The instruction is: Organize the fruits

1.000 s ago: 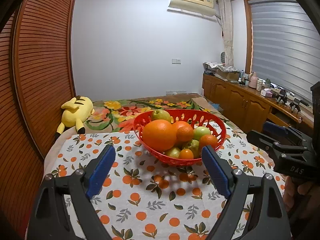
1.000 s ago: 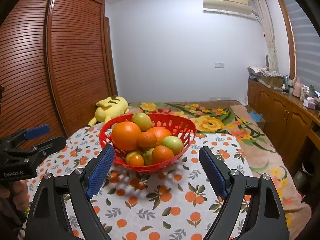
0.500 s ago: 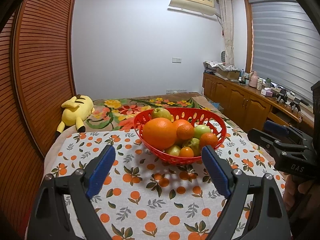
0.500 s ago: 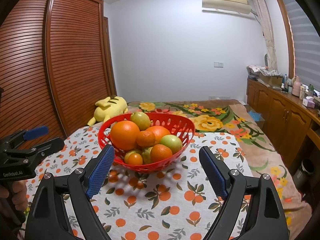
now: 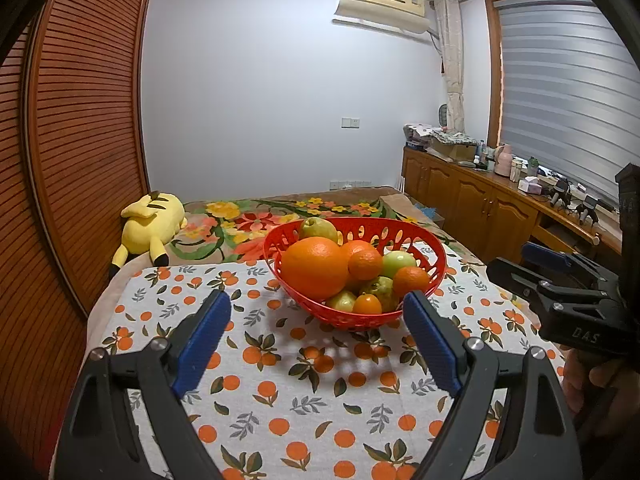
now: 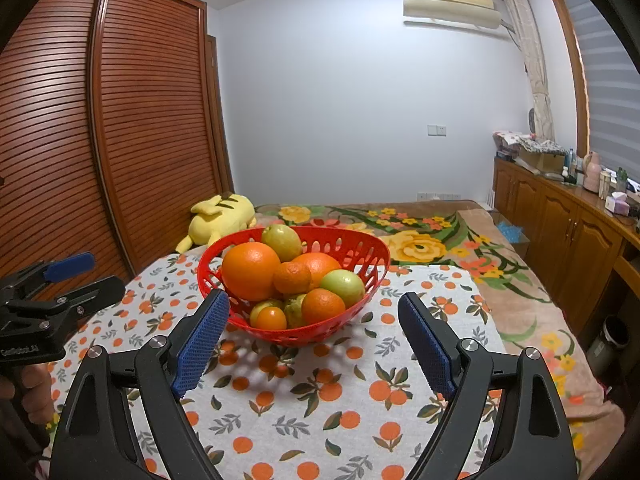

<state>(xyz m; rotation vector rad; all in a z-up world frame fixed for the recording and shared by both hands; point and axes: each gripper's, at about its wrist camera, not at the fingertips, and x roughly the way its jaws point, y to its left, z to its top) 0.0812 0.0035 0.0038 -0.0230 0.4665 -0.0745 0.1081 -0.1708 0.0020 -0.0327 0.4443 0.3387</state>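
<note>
Both the left hand-held gripper point(image 5: 316, 312) and right hand-held gripper point(image 6: 313, 314) are spread, empty, red fruit basket point(image 6: 362, 256) at 12 o'clock

Between my left gripper point(image 5: 316, 320) and the red basket point(image 5: 436, 254) there is a free strip of the printed cloth point(image 5: 304, 400); nothing lies on it, so I can pass low there. My right gripper point(image 6: 314, 322) has the same free cloth near it. The jaws of both stand wide with nothing between them. The basket itself blocks the middle, and the fruits point(image 5: 316, 266) are heaped above its rim, so from above I meet the big orange at first. Left and right of the basket the cloth is free. Far left, the yellow plush toy point(image 5: 150, 224) lies well apart. On the right side, the wooden cabinet point(image 6: 560, 228) limits the room.
</note>
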